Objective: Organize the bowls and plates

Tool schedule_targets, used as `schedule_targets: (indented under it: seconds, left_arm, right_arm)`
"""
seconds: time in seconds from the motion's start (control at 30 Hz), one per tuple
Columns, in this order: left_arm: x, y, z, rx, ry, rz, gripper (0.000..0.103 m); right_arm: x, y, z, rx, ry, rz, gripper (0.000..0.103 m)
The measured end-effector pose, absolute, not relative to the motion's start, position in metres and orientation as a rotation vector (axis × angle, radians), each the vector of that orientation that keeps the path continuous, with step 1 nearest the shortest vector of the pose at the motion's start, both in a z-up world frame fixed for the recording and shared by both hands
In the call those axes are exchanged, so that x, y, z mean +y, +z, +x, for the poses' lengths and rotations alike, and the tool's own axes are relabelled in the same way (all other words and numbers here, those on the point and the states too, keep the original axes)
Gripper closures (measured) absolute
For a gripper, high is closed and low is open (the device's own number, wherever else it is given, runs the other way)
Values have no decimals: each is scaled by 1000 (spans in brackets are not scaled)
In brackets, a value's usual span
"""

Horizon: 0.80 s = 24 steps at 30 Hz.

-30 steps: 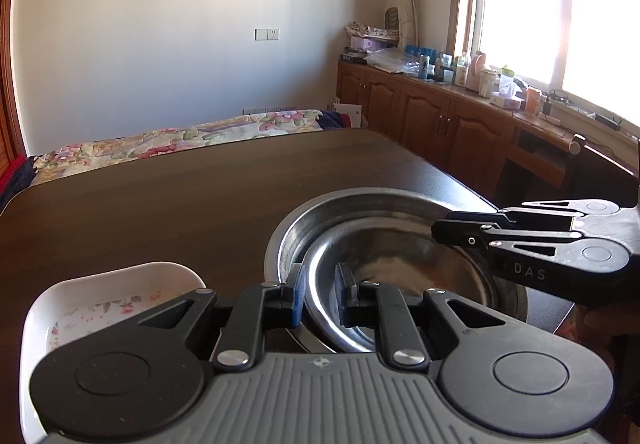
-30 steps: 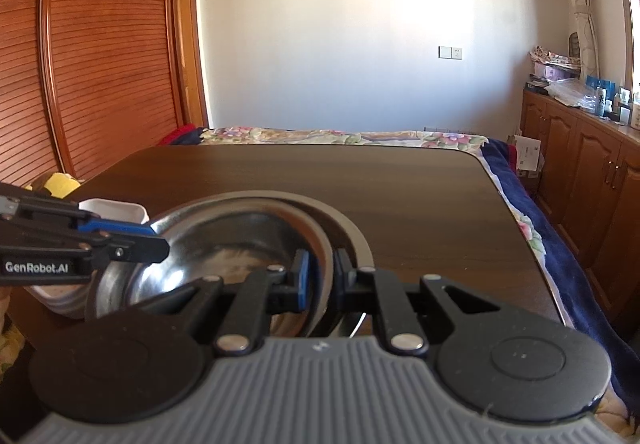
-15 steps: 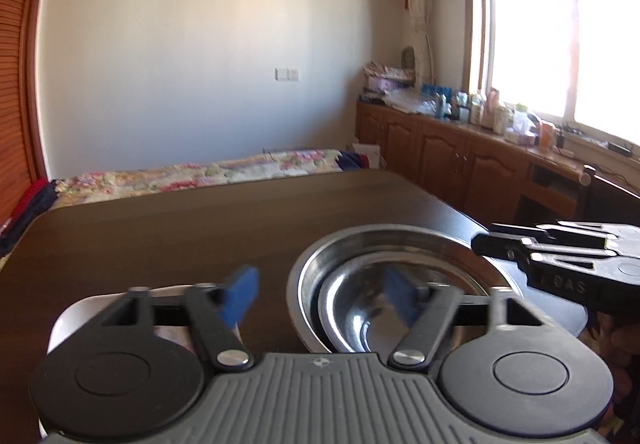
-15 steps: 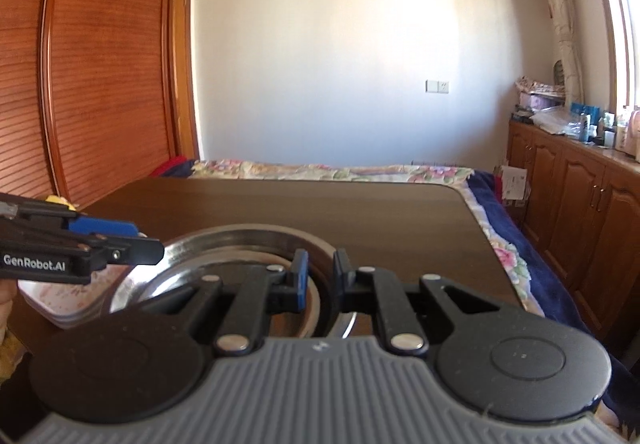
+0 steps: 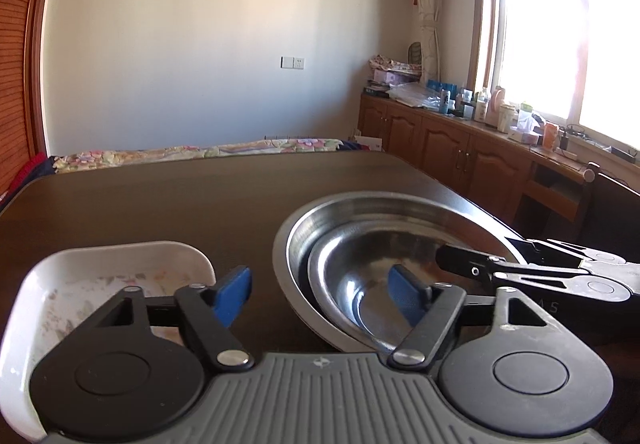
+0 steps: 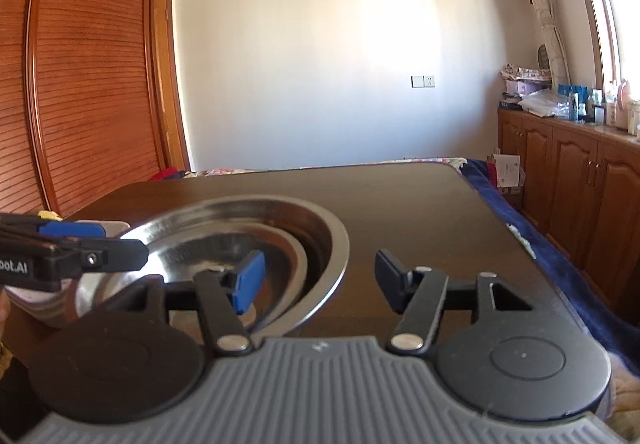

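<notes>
Two steel bowls sit nested on the dark table (image 5: 160, 204): a smaller bowl (image 5: 360, 284) inside a large bowl (image 5: 380, 208). My left gripper (image 5: 320, 292) straddles their near left rims. One blue pad is inside the small bowl and the other outside the large one. Its jaws are closing and the pads touch nothing. My right gripper (image 6: 320, 280) straddles the right rim of the large bowl (image 6: 336, 244). Its jaws are opening and the pads are off the metal. Each gripper shows in the other's view: right gripper (image 5: 476, 252), left gripper (image 6: 104, 244).
A white rectangular dish (image 5: 100, 276) with a floral print lies left of the bowls, near the table's front edge. Beyond the table are a bed with a floral cover (image 5: 200, 152) and wooden cabinets (image 5: 460, 152) under the window. The table's right edge (image 6: 500, 212) is close by.
Both grippers were shut on the bowl rims a second ago. The left one let go first and stood wide; the right one has just let go. Both views have tipped upward.
</notes>
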<state>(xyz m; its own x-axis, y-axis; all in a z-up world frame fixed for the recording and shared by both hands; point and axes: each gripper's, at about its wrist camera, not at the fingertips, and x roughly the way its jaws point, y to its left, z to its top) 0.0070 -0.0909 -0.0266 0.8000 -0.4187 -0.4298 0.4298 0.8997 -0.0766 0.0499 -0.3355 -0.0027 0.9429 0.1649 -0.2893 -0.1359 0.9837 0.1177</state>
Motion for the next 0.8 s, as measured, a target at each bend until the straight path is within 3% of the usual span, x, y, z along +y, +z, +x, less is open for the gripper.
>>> schedule_targets:
  seconds: [0.27, 0.5, 0.8]
  left_arm:
    - [-93, -32, 9, 477, -455, 15, 39]
    - [-89, -35, 9, 475, -449, 15, 58]
    - [-93, -34, 7, 472, -444, 20, 63]
  right_arm:
    - [-334, -2, 47, 296, 165, 121, 40]
    - [-333, -5, 44, 276, 169, 126, 63]
    - [-336, -6, 44, 275, 190, 165, 66]
